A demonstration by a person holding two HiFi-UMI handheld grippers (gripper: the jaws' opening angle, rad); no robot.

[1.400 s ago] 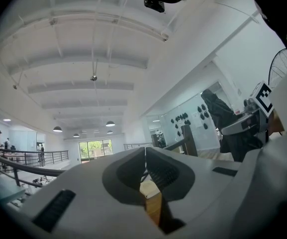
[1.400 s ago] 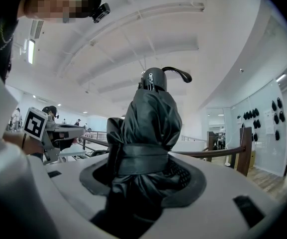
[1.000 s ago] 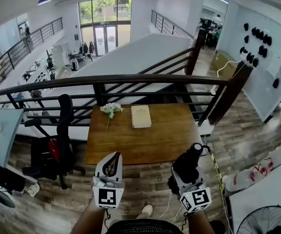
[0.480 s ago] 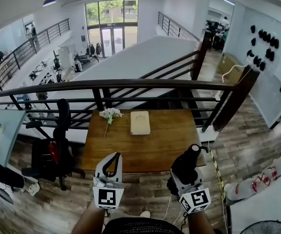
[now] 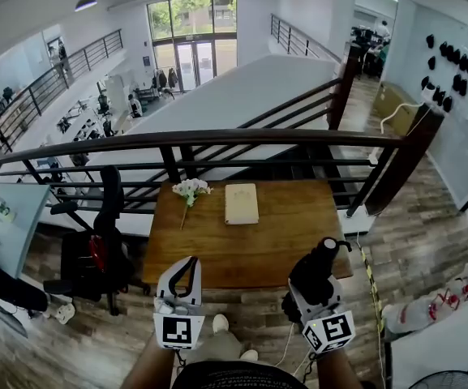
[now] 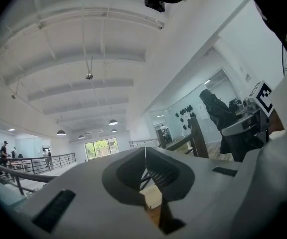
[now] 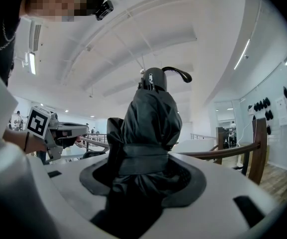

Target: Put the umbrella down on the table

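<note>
A: Status?
B: Carrying. Right gripper (image 5: 316,286) clamped on folded umbrella (image 7: 150,118), near table (image 5: 217,245) edge. Left gripper (image 5: 190,264) closed, empty.
A: Next?
B: Reach over tabletop, lower, release.

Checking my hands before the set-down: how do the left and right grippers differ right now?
The right gripper clamps a folded black umbrella, which sticks out past its jaws; the left gripper holds nothing. The right gripper's jaws are held apart by the umbrella; the left gripper's meet at the tips. Both point forward toward the wooden table.
</note>
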